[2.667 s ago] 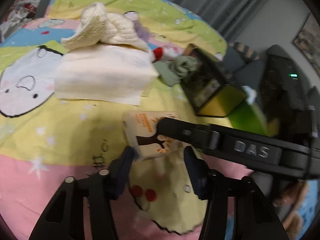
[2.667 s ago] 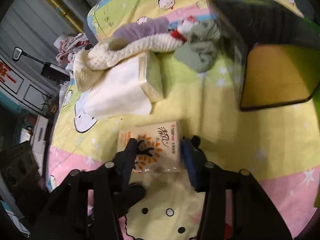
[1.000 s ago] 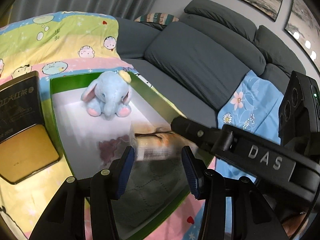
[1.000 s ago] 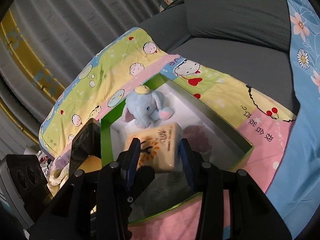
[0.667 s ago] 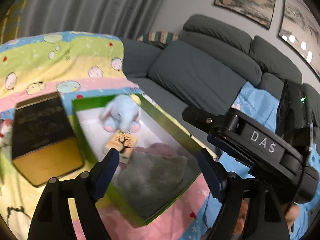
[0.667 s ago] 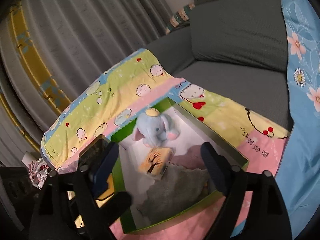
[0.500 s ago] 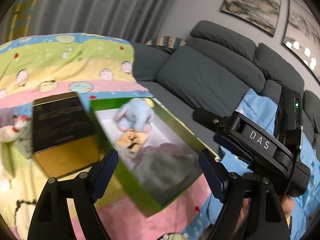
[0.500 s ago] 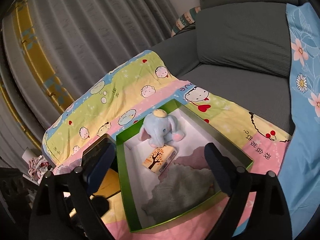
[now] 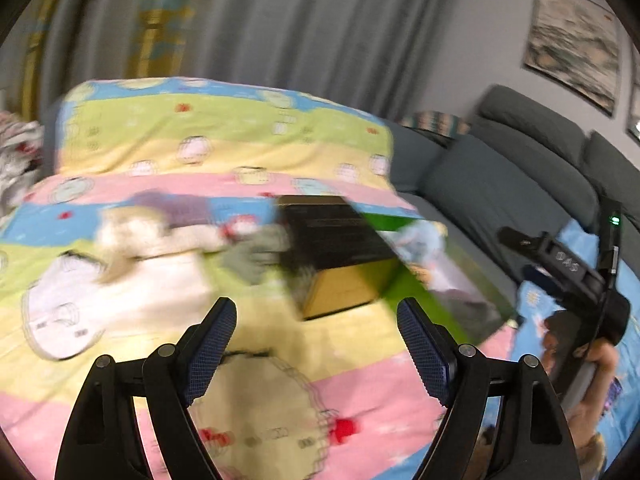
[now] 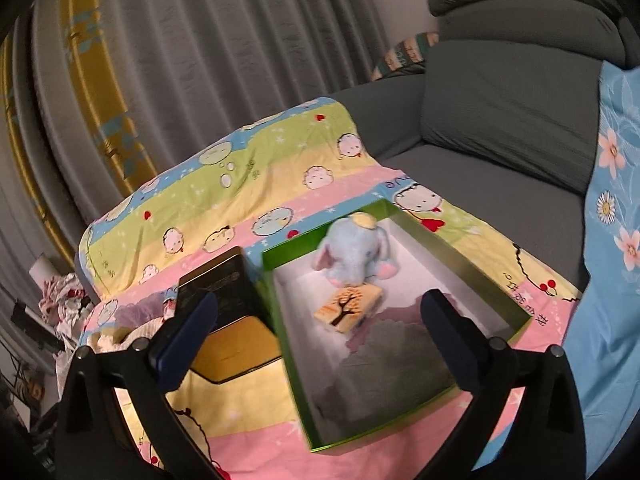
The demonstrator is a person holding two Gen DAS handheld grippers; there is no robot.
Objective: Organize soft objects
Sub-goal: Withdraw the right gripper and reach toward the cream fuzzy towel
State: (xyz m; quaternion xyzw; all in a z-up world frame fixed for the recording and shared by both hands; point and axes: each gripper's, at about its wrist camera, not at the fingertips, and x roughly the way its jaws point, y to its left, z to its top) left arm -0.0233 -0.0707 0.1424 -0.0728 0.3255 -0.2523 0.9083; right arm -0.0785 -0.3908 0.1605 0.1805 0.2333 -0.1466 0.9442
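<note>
My right gripper (image 10: 320, 328) is spreading wide, nothing between its jaws; my left gripper (image 9: 316, 344) gapes empty. Beyond, the tissue pack (image 10: 349, 308) and blue elephant (image 10: 352, 256) lie in the green box (image 10: 280, 336). I judge the blurred pile (image 9: 160, 236), toward the blanket's (image 9: 224, 136) far edge, remains.

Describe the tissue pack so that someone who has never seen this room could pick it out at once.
Find the green box on the cartoon blanket over the grey sofa. Inside, a blue toy elephant sits at the far end, and the tissue pack lies just in front of it. It alone is flat, rectangular and orange, printed with a dark tree.
</note>
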